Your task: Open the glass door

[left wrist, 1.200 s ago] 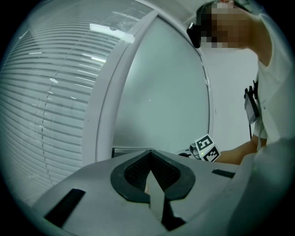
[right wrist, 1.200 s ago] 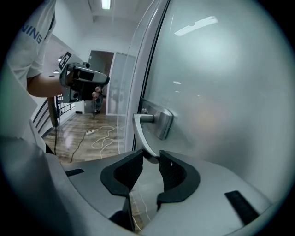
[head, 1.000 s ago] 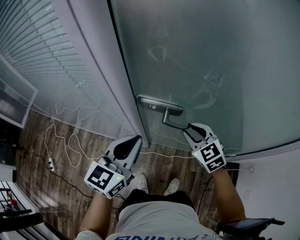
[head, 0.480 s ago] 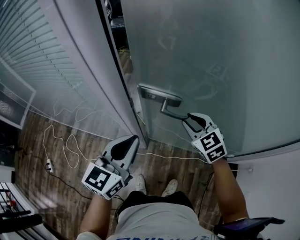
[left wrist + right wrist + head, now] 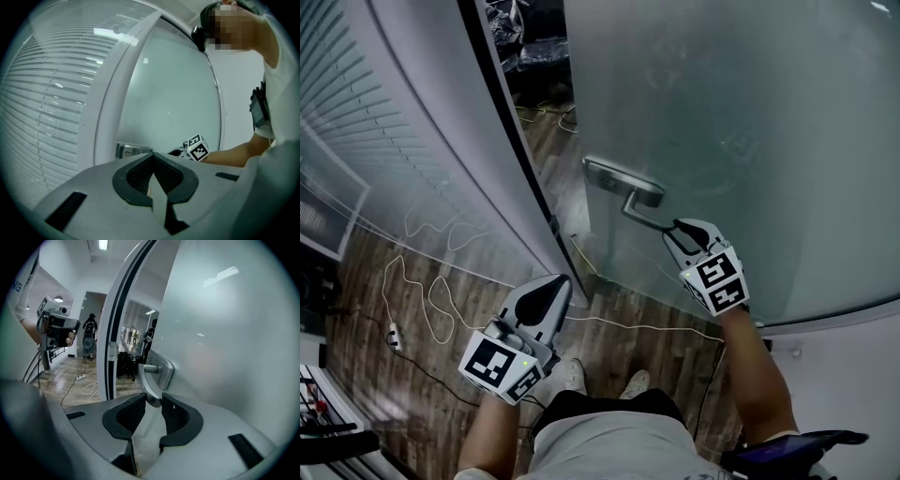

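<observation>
At the ajar glass door, the right claw seemingly clamps the handle.

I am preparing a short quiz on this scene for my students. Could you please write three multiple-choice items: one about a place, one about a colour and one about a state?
1. Where are the jaws of the right gripper?
A. hanging free in the air
B. on the door handle
C. against the person's shoe

2. What colour is the floor?
A. brown
B. white
C. green

3. In what state is the glass door?
A. fully shut
B. broken
C. partly open

Answers:
1 B: the right gripper view shows the handle pinched between the two jaws.
2 A: the head view shows brown wood planks.
3 C: the head view shows a gap between the door's edge and the frame, with a room visible beyond it.
</observation>
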A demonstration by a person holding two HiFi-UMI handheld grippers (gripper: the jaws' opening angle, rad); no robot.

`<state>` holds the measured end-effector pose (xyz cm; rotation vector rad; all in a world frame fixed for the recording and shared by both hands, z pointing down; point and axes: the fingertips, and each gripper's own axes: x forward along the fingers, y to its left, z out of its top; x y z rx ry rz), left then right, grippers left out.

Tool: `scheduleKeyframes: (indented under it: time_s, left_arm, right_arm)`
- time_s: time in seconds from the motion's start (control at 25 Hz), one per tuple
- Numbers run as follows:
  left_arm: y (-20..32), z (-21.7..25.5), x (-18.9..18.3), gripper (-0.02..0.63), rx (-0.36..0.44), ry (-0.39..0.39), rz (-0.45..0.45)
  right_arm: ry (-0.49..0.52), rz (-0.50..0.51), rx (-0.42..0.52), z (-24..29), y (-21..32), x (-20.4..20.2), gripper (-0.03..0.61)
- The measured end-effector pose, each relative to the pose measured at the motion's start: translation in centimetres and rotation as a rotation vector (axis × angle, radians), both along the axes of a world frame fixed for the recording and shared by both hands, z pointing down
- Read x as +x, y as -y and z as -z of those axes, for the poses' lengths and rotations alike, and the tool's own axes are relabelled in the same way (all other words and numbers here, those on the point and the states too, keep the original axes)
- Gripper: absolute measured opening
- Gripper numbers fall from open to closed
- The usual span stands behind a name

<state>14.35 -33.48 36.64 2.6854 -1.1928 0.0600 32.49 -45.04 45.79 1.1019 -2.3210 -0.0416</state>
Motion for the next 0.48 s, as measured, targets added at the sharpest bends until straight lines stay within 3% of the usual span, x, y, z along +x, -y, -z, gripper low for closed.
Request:
scheduleKeyframes:
  time_s: [0.48]
  left_arm:
    - [0.3,-1.3,0.7,0.0,0.018,0.015,0.032]
  right_arm:
    - [0.051,-0.062,0.014,-1.7,3.3,2.2,0.11]
